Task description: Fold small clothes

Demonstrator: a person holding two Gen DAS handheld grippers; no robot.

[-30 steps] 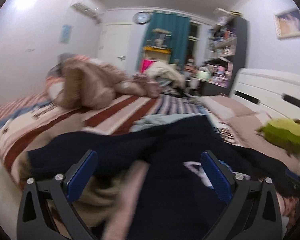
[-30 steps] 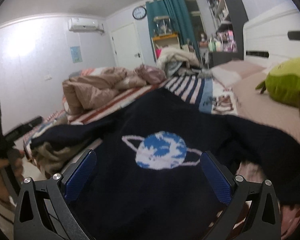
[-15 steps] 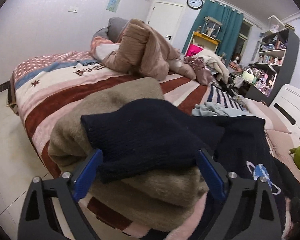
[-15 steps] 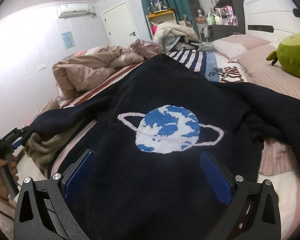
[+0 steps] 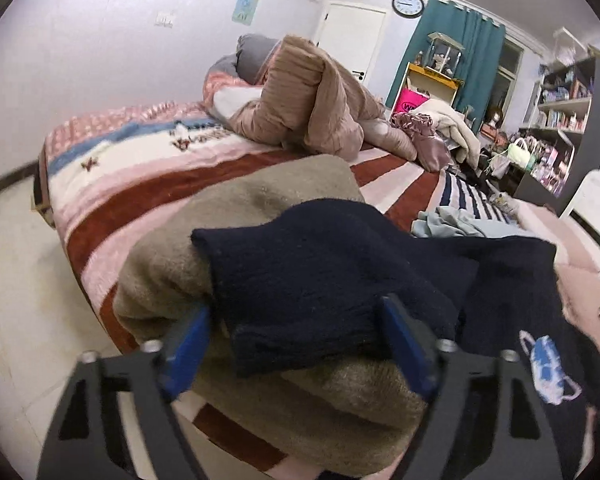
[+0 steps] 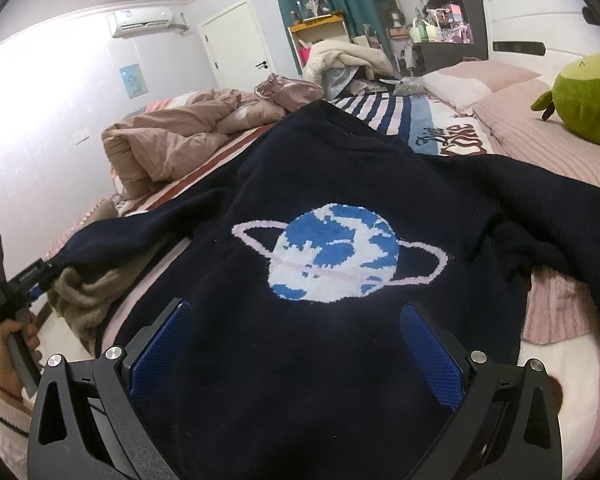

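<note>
A small navy sweater with a blue and white ringed planet lies spread on the bed. Its left sleeve rests on a beige folded garment at the bed's corner. My left gripper is open, its blue pads on either side of the sleeve's cuff end. It also shows in the right wrist view, at the sleeve end. My right gripper is open over the sweater's hem, below the planet.
The striped bedspread carries a crumpled pink-brown duvet at the far side. A green plush toy lies on the pink sheet to the right. A light blue garment lies behind the sweater. The floor is left of the bed.
My left gripper swung left from the sweater body to the sleeve's cuff and closed in on it. My right gripper moved lower and closer over the sweater front.
</note>
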